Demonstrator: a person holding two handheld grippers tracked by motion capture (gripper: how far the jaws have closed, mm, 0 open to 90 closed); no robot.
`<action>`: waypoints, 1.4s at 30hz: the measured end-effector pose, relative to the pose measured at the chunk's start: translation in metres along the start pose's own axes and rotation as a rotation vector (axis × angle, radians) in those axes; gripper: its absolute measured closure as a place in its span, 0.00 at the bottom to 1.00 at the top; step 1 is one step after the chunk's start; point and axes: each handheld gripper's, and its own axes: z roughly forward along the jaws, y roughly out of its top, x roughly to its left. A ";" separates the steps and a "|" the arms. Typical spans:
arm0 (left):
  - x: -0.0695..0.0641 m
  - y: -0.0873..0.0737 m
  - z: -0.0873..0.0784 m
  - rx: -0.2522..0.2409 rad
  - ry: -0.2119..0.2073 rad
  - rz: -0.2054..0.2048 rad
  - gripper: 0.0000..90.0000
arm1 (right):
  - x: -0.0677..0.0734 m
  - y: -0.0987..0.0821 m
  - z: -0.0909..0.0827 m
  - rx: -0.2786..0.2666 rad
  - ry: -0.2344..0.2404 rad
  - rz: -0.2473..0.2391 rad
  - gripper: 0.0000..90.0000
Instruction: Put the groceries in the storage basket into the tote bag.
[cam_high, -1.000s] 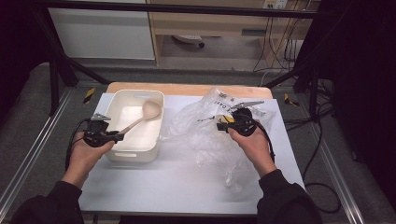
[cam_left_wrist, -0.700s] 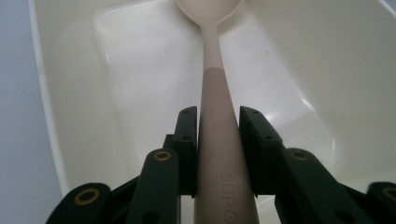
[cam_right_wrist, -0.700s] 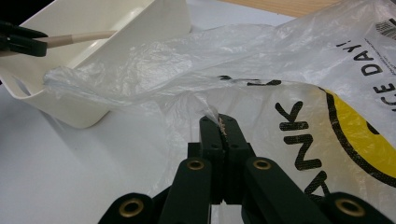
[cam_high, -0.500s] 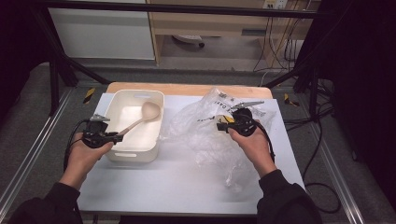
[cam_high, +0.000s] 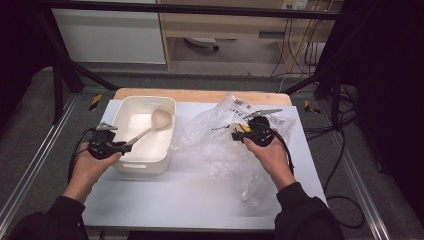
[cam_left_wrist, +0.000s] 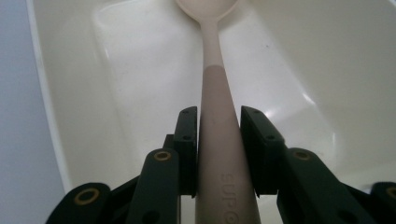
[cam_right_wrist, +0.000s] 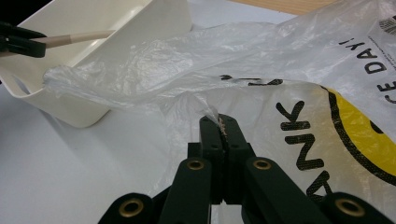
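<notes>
Dark floor, hanging cables and a pale cabinet surround a white table (cam_high: 190, 195) with a wooden strip along its far edge. On its left part sits a cream plastic tub (cam_high: 145, 131), and a wooden spoon (cam_high: 150, 129) slants over the tub's near rim, its bowl resting inside near the far right corner.

At the tub's near left side, the left gripper (cam_high: 124, 146) is clamped on the spoon's handle. In the left gripper view the two black jaws stand partly closed, pressing against both sides of the handle (cam_left_wrist: 219, 154), which runs straight away from the camera over the tub's pale floor (cam_left_wrist: 140, 84) to the spoon's bowl.

A crumpled clear plastic bag (cam_high: 225, 140) with black lettering and a yellow print lies spread over the right half of the table, its left edge reaching to just beside the tub. The right gripper (cam_high: 235, 134) sits on top of the bag. In the right gripper view its jaws are pressed fully together, pinching a thin fold of the bag's film (cam_right_wrist: 219, 116) between their tips; the tub (cam_right_wrist: 93, 42) and the spoon handle show farther off, behind a raised flap of the bag.
</notes>
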 end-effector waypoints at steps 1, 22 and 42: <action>0.000 0.000 0.000 0.002 0.000 0.002 0.75 | 0.000 0.000 0.000 -0.001 0.000 0.001 1.00; -0.008 0.004 0.001 -0.010 0.065 0.062 0.76 | -0.003 -0.001 -0.002 0.000 -0.008 0.004 1.00; -0.009 0.004 -0.022 -0.110 0.074 0.106 0.77 | -0.001 0.000 -0.002 -0.001 -0.004 0.001 1.00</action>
